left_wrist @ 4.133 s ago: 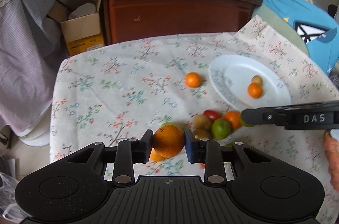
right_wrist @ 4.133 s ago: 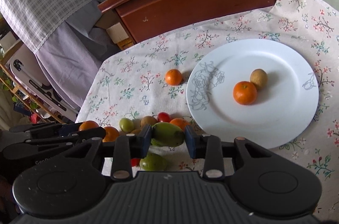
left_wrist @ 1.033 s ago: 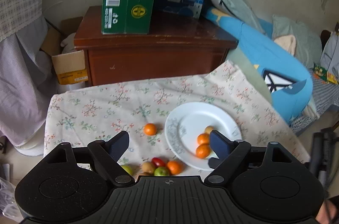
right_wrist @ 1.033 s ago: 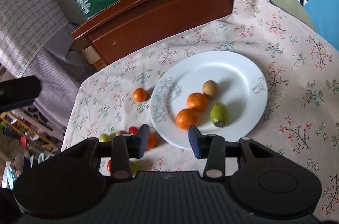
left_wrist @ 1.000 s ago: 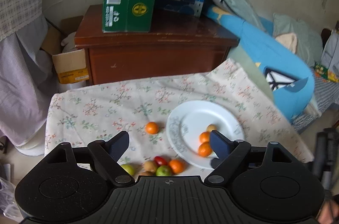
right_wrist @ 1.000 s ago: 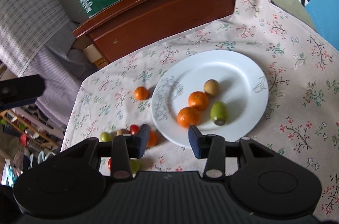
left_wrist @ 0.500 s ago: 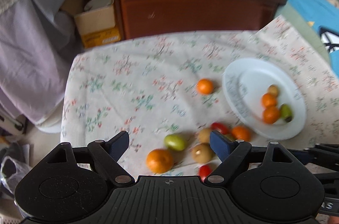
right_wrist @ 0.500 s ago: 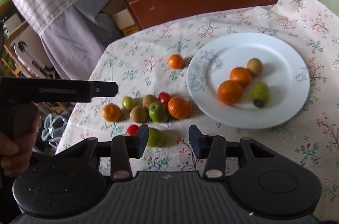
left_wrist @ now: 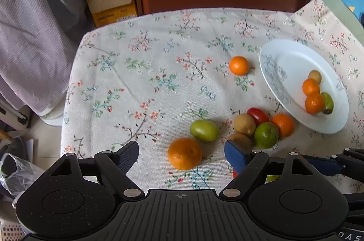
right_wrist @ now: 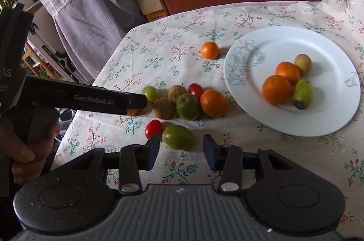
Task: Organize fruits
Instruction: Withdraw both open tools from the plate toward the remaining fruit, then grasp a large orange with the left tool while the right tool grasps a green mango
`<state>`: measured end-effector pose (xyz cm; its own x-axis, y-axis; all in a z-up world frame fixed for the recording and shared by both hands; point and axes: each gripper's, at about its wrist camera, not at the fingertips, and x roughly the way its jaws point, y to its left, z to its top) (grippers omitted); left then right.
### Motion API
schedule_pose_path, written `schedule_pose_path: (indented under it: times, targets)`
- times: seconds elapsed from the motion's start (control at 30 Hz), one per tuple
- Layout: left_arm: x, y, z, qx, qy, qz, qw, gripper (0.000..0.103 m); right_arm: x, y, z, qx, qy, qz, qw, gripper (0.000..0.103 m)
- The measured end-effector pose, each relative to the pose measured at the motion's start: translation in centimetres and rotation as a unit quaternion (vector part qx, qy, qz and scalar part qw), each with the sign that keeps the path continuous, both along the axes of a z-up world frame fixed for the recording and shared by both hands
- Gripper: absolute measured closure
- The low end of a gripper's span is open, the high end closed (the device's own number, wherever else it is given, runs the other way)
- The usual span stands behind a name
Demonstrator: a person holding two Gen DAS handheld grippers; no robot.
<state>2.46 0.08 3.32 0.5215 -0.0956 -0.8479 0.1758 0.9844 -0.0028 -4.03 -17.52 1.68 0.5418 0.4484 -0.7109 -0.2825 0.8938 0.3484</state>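
Between the left tool's (left_wrist: 181, 153) open jaws sits 1 round dimpled orange (left_wrist: 184, 156), untouched.

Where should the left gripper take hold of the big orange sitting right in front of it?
Across the orange's widest middle, coming down from above and behind. It is round and stands clear of the green fruit, so the open left gripper can probably straddle it.

Surface (left_wrist: 159, 54) under floral cloth (left_wrist: 141, 86). White plate (right_wrist: 284, 40) at right; lone orange (right_wrist: 209, 50) beside its left rim; loose fruit cluster (right_wrist: 188, 102) nearer; green fruit (right_wrist: 177, 137) and cherry tomato (right_wrist: 154, 128) nearest.
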Motion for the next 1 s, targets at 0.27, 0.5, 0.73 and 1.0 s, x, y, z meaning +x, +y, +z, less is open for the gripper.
schedule_pose_path:
  times: [0.27, 0.5, 0.73, 1.0]
  targets:
    - [0.5, 0.2, -1.5, 0.001, 0.015, 0.018, 0.9997, 0.021, 0.3, 1.0, -0.8, -0.014, -0.003, 0.006, 1.0, 0.059]
    - [0.6, -0.1, -2.1, 0.009, 0.004, 0.02, 0.9998, 0.026, 0.3, 1.6, -1.0, -0.029, -0.019, 0.006, 0.999, 0.06]
    - [0.2, -0.3, -1.7, 0.012, -0.01, 0.004, 0.9999, 0.049, 0.5, 1.7, -1.1, -0.033, -0.026, 0.003, 0.999, 0.068]
    - [-0.4, -0.4, -1.4, -0.002, -0.012, -0.014, 0.9998, 0.072, 0.7, 0.9, -1.0, -0.018, -0.011, -0.019, 1.0, 0.068]
